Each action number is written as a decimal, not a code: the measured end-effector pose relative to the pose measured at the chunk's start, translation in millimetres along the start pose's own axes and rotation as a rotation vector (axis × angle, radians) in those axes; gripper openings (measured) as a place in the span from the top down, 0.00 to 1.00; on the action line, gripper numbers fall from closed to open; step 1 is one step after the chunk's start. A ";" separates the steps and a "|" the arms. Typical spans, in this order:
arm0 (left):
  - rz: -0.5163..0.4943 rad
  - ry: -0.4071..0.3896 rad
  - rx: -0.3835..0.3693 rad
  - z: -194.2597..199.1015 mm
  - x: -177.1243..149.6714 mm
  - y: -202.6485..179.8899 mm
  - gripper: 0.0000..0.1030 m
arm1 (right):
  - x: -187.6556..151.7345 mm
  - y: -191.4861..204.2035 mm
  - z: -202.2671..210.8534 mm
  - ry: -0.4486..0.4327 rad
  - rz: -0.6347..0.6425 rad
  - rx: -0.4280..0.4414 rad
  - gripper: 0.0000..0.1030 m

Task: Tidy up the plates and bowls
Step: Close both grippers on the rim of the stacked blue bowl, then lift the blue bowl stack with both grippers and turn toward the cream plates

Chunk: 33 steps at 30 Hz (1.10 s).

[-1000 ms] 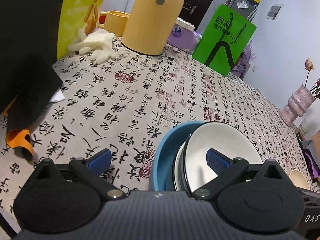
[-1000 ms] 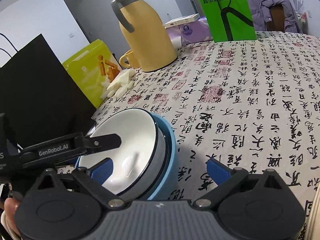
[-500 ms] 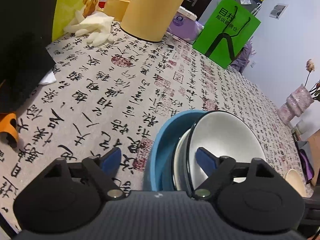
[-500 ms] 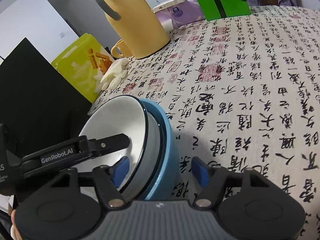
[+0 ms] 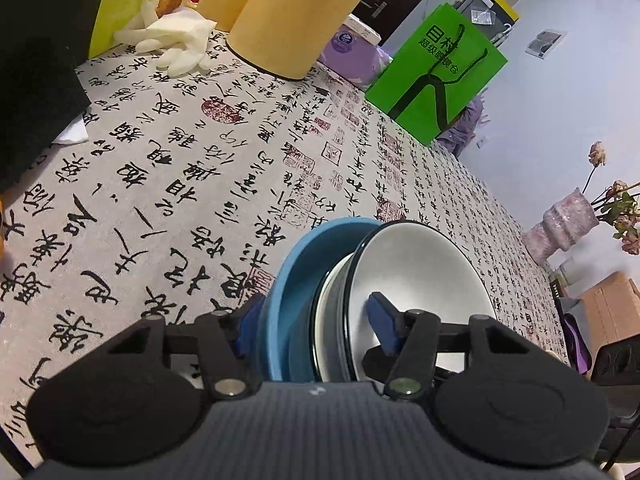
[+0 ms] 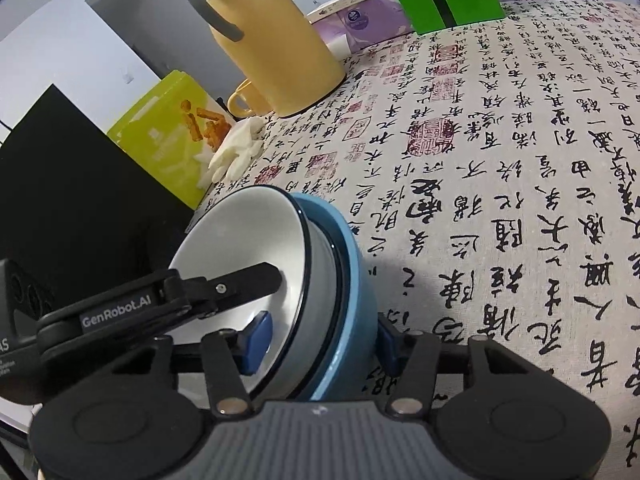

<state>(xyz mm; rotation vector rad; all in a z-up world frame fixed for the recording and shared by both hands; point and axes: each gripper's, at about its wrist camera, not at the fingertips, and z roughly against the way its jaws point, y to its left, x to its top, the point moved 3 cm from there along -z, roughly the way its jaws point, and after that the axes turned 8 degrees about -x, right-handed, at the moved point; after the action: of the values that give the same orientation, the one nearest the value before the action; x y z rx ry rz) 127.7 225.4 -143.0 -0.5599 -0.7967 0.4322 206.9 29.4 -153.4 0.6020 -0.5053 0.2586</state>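
Observation:
A white bowl with a dark rim (image 5: 420,264) sits nested in a blue bowl (image 5: 296,264) on the calligraphy tablecloth. My left gripper (image 5: 314,322) straddles the near wall of this stack and its jaws are closing. One blue pad lies on the blue bowl's outside, the other inside the white bowl. From the opposite side my right gripper (image 6: 320,340) straddles the stack's wall the same way, jaws closing. It has one pad inside the white bowl (image 6: 248,232) and one outside the blue bowl (image 6: 352,280). In the right wrist view, one of the left gripper's fingers (image 6: 240,280) reaches into the white bowl.
At the back stand a yellow thermos jug (image 5: 304,12), a yellow mug (image 5: 224,0), a purple tissue pack (image 5: 352,52) and a green paper bag (image 5: 436,76). White gloves (image 5: 176,40), a lime box (image 6: 168,140) and a black box (image 5: 32,80) are left. A pink vase (image 5: 564,224) stands right.
Both grippers' jaws have narrowed from wide apart until their pads lie on the walls of the bowl stack. Both views have rolled a little and drawn closer to the bowls.

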 end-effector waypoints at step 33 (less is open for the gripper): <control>-0.027 -0.027 0.041 -0.4 -1.3 -7.6 0.43 | -3.2 -10.4 6.7 -0.011 -0.070 0.035 0.54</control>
<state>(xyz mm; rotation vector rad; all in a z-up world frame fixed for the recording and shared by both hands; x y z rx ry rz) 128.3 218.7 -139.2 -0.5052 -0.8187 0.4311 205.6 16.9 -155.2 0.6541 -0.4899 0.1984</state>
